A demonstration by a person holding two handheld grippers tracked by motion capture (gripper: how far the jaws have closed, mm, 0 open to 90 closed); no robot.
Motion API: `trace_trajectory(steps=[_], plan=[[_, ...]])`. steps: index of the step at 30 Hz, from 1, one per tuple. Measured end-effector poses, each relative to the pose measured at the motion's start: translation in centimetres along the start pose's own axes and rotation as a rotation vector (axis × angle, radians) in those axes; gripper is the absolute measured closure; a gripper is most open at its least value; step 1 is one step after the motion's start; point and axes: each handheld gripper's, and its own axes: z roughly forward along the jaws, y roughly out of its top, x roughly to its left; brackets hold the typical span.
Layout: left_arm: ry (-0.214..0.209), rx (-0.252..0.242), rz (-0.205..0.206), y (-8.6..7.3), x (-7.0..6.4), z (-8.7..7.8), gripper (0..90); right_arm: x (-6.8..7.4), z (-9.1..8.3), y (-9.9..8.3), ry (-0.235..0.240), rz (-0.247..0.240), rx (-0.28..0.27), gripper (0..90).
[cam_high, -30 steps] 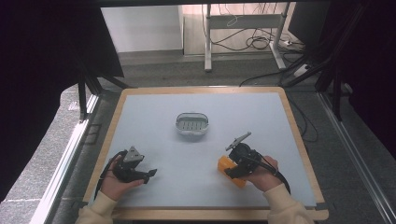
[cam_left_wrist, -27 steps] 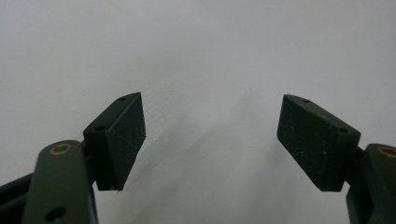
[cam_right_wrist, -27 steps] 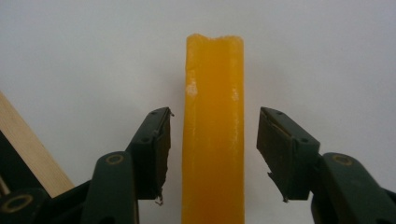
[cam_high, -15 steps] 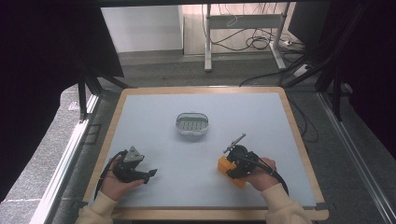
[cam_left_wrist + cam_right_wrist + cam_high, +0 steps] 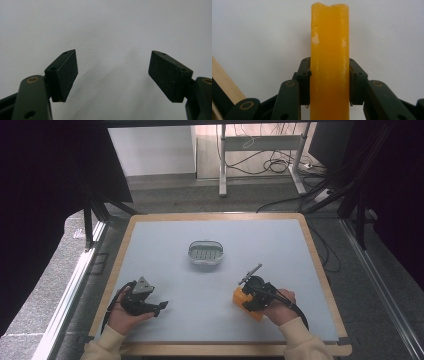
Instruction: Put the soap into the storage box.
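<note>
Right tongs (image 5: 239,296), high view: held in the person's right hand (image 5: 281,306) near the front right of the worktop (image 5: 280,245), with an orange block (image 5: 244,301) at their tip, the block lying low over the pale grey surface; a thin dark lever juts up and away from the tool toward the middle of the worktop. Left tongs (image 5: 162,305), same view: held in the left hand (image 5: 125,315) near the front left, tips pointing toward the centre, well apart from the block. A small oval dish (image 5: 205,253) with a slatted floor stands alone at mid-worktop, farther from the person than both tools and roughly between them. The worktop has a light wooden border; beyond it lie a dark floor, cables and metal table legs. Left gripper view: the left tongs (image 5: 112,67) stand wide apart, their two black pads (image 5: 68,72) angled outward, with nothing between them but the bare grey surface and their soft shadow. Right gripper view: the right tongs (image 5: 329,82) are closed against the orange block (image 5: 329,50), one pad pressed flat to each long side; the block rises straight between them and reaches well past the tips, its far end slightly uneven. A strip of the wooden border shows at lower left of this view.
</note>
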Motion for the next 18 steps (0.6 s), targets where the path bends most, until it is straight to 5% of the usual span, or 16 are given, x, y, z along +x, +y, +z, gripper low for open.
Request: trace_trajectory(steps=[18], plan=[[0.000,0.001,-0.002,0.0,0.0,0.0,23.5,-0.3,-1.8,-0.1,-0.026,-0.026,-0.076,61.6]])
